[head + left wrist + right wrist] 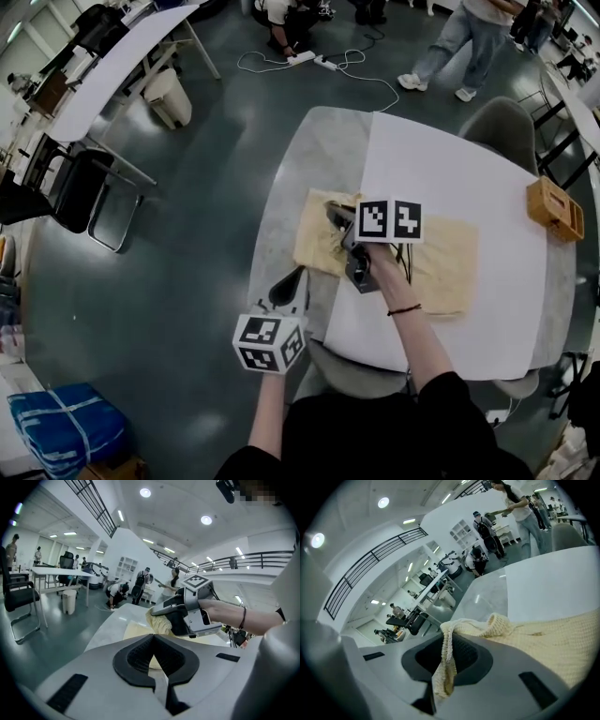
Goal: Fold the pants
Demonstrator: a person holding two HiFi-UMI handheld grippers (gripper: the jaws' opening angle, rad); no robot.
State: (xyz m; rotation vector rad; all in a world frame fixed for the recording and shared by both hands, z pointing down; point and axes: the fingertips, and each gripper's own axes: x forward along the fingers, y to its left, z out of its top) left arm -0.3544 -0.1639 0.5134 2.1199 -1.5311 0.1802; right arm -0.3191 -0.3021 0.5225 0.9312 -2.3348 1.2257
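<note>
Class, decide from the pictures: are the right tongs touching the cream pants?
Touching. The right gripper view shows the right tongs closed on a fold of the pants, with the knit fabric pinched between the jaws.

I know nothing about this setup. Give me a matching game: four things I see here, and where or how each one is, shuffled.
1 pants
2 wooden box
3 left hand-held gripper
4 right hand-held gripper

A at the right edge of the table
B shut on a bunched edge of the pants
C cream, lying on the table
D beside the table, holding nothing

Pairs: 1-C, 2-A, 3-D, 4-B
</note>
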